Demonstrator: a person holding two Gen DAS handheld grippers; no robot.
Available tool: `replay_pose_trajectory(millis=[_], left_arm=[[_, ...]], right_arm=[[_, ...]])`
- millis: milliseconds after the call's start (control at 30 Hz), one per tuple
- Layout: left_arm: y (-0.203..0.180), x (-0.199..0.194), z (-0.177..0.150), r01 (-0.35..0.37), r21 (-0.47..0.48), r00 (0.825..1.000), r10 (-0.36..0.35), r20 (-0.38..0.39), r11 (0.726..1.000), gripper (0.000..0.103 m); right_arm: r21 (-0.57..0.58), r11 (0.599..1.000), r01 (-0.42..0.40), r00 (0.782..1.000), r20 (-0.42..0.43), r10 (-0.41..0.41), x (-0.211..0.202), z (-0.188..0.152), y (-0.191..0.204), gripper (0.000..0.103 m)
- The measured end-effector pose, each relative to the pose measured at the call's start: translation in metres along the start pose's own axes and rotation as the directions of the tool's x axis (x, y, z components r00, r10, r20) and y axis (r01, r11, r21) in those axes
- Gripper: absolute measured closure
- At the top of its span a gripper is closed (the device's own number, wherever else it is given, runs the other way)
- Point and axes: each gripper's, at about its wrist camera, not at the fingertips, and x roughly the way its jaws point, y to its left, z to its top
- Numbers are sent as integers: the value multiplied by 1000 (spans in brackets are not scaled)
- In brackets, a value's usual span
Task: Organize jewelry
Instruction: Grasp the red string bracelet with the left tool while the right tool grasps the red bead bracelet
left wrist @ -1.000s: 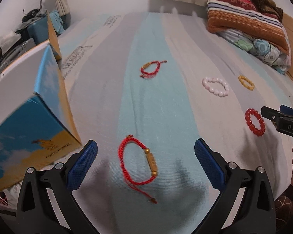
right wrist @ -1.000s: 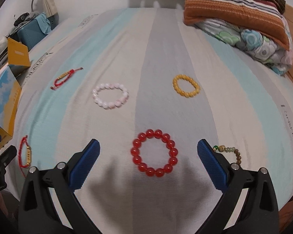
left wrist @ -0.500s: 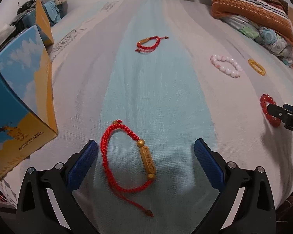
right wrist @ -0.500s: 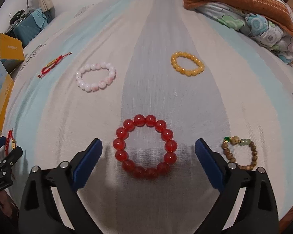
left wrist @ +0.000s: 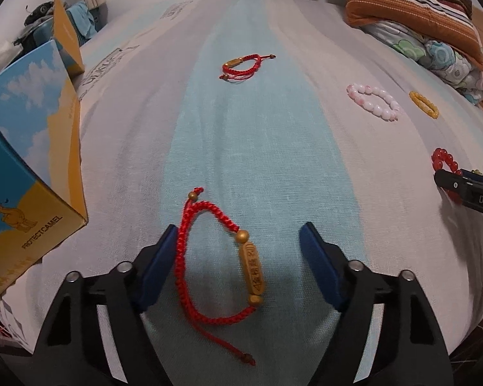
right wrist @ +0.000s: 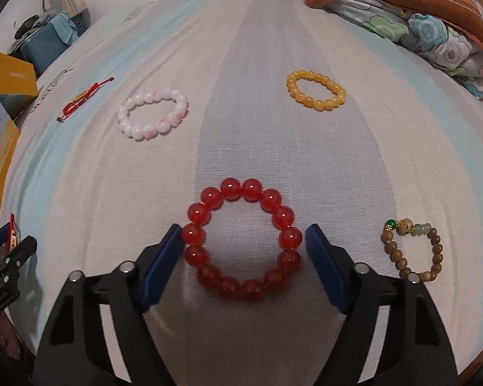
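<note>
- My left gripper [left wrist: 238,254] is closing around the red cord bracelet [left wrist: 219,257], which lies between the jaws; the left pad looks to be at the cord, the right pad stands clear.
- My right gripper [right wrist: 243,251] is closing around the red bead bracelet [right wrist: 241,241]; its left pad seems to meet the beads.
- Judgement: the cord is light and limp, best pinched across the braid; the beads are hard, smooth, liable to roll.
- The striped bedsheet [right wrist: 241,128] is soft and yielding. A box [left wrist: 25,173] stands at nine o'clock, pillows [left wrist: 412,9] at one o'clock.
</note>
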Motion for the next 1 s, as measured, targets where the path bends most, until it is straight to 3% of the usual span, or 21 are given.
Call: replay_pose_trajectory(millis=[300,500,700,1000], left_arm=[[4,-4,1,18,7,1000,-18,-23,1000,67],[8,-6,2,22,7,999,-21,-30,1000,91],[12,-11,4,35,9,999,-35,-31,999,95],[15,-24,10,49,12,999,-49,-9,999,96]], right_arm=[[-3,1000,-18,1000,-1,18,-4,0,-3,60],[2,1000,-23,1000,-3,23,-6,-1,-4,71],[8,1000,-27,1000,-1,27,-10,-1,-1,76],[10,999,-33,999,11,33,-18,-2,0,77]])
